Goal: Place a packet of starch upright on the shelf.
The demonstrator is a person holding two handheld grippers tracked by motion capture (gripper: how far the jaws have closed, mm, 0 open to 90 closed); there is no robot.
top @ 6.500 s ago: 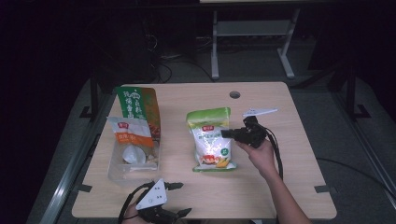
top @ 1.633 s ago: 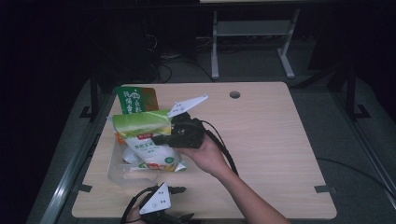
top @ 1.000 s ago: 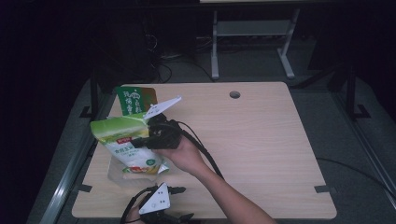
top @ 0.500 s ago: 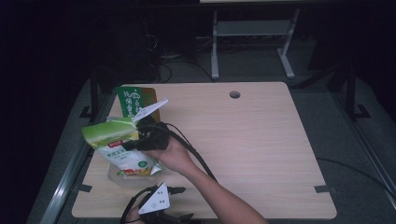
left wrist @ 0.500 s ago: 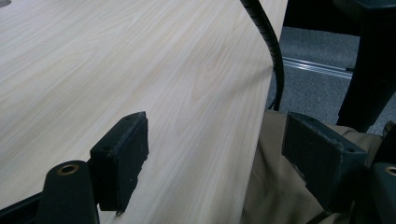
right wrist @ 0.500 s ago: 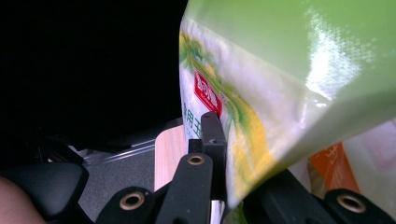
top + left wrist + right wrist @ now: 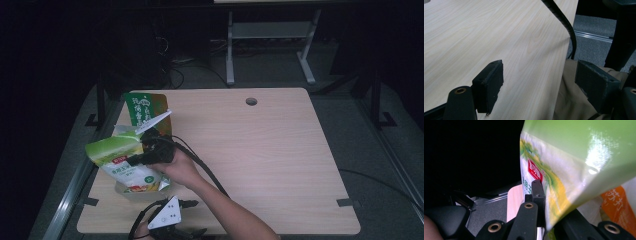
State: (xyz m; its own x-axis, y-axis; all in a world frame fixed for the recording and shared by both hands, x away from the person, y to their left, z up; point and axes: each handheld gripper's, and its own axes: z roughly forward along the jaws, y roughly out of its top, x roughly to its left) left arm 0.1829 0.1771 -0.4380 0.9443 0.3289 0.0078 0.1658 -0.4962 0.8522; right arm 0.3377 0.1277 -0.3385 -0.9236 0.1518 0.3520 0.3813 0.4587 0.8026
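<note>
right gripper [image 7: 142, 157] jaws clamped on green bag [image 7: 122, 160] above clear bin [image 7: 122, 191] | soft, floppy, slick film; pinch top edge | left gripper [image 7: 167, 220] jaws open, empty

A dim lab or office workspace: a pale wooden table [image 7: 280, 150] with a cable hole [image 7: 251, 101], grey carpet, cables and a metal stand [image 7: 270, 35] behind.

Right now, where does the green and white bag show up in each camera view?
High view: green and white bag at lower left, over the clear bin, pinched by the right tool.
Left gripper view: bag not in it.
Right gripper view: bag fills the upper right, clamped.
Shared landmark: the wooden table, its corner in the right gripper view.
</note>
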